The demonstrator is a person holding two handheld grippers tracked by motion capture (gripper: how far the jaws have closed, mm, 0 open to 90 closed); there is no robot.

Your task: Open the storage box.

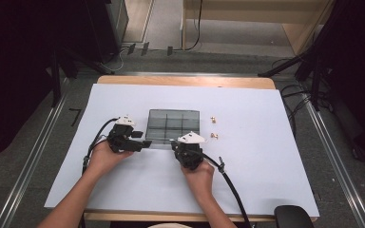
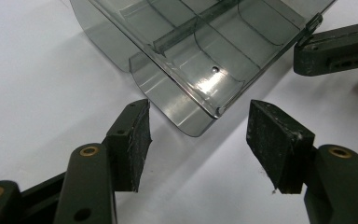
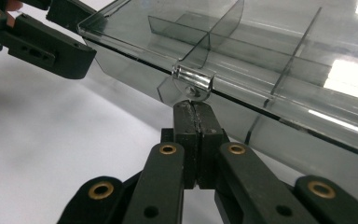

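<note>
Right tongs (image 3: 196, 109): mine, shut empty against box (image 1: 173, 126) latch (image 3: 192, 80). Left tongs (image 2: 198, 140): wide apart, bare, at box's near corner. Box: closed, mid-table (image 1: 266, 156). Risk, I judge: tips slipping off latch, skidding box. White sheet beneath; small fittings (image 1: 214, 136) right of box.

My right gripper (image 3: 196, 108) had its jaws pressed together, tips right under the clear latch (image 3: 192, 80) on the front edge of the smoky box (image 3: 279, 56). Dividers stood inside the box under its lid. My left gripper (image 3: 42, 39) sat at the box's far corner.
</note>
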